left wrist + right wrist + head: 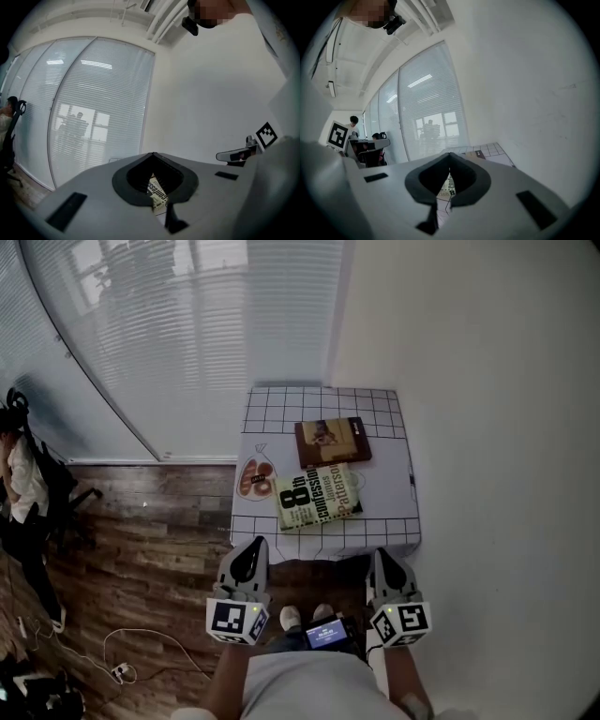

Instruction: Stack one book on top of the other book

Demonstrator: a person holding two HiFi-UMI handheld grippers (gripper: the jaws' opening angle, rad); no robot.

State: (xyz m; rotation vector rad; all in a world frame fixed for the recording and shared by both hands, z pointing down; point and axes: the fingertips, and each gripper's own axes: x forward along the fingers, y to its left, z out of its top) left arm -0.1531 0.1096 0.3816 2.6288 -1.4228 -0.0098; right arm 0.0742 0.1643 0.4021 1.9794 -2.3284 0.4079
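Fingers (93, 192) of the left gripper (255, 546) and right gripper (381, 559) were closed together, empty.
Yellow book (319, 495) lay on the gridded table (375, 404), just in front of the brown book (332, 441), a small bag (255, 478) at its left; both grippers were off the near edge.

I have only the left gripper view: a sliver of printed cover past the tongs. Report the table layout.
Observer: Two books lie flat on the gridded table: a brown book farther off, a pale green book nearer.
Operator: Say whether they're stacked.
Observer: Not stacked; the brown book lies beyond the green one's far edge.
Operator: Report the right tongs.
Observer: Right tongs shut and empty, short of the table.
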